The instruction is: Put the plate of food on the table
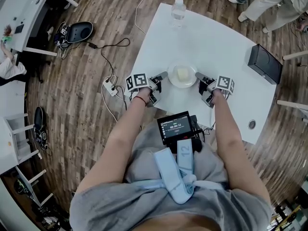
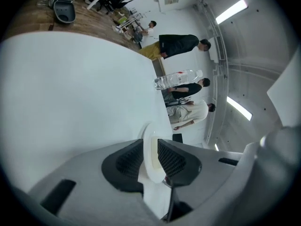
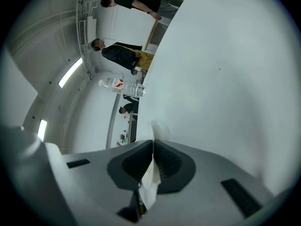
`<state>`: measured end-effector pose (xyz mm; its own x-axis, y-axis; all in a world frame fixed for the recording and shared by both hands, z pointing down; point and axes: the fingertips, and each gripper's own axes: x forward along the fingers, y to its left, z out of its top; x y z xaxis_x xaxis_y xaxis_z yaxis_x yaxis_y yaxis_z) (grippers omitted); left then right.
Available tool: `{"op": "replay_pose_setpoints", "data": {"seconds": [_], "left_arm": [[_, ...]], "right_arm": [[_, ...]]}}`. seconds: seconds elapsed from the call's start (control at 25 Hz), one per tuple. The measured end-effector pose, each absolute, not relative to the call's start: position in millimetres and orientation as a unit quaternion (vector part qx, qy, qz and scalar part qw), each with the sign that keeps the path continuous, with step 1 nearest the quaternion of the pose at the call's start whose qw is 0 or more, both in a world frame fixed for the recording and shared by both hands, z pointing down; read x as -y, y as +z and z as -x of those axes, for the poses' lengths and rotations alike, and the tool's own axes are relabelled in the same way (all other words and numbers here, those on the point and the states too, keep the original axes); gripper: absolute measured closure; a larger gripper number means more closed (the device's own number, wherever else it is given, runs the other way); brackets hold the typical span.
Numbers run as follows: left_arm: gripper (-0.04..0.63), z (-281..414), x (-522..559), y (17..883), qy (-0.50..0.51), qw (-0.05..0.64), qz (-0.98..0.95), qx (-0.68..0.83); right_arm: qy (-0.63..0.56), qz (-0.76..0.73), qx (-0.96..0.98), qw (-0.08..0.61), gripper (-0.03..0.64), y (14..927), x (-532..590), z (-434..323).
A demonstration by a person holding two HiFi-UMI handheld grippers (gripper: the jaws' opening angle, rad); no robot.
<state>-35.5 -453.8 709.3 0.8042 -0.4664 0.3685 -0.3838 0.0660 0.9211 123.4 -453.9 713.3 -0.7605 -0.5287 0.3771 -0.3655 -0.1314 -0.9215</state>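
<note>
Plate (image 1: 182, 77) with pale food (image 1: 182, 73) was low over the white table (image 1: 216, 42), near its front edge; contact unclear. Left claw (image 1: 162, 77) pinched its left rim, right claw (image 1: 198, 77) pinched its right rim. Bottle (image 1: 178, 11) stood beyond.

Bright ceiling strip lights, fisheye-warped edges, dark vignette corners

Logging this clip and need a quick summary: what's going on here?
A person holds a gripper in each hand, with a white plate between them. The left gripper has its jaws shut on the plate's left rim, and the right gripper on its right rim. A pale piece of food sits on it. The plate is over the near part of the white table; whether it already rests there can't be told.
</note>
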Motion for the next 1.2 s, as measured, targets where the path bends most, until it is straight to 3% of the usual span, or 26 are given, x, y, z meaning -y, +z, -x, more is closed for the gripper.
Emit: {"op": "replay_pose_setpoints", "data": {"seconds": [0.24, 0.52, 1.2], "left_arm": [[0.506, 31, 455, 690, 0.001, 0.616, -0.724, 0.312], [0.551, 20, 439, 699, 0.124, 0.544, -0.767, 0.317], [0.551, 10, 433, 707, 0.182, 0.541, -0.762, 0.307]], "right_arm": [[-0.661, 0.349, -0.662, 0.052, 0.583, 714, 457, -124], [-0.650, 0.374, -0.661, 0.042, 0.583, 716, 465, -128], [-0.591, 0.435, -0.671, -0.109, 0.581, 726, 464, -129]]}}
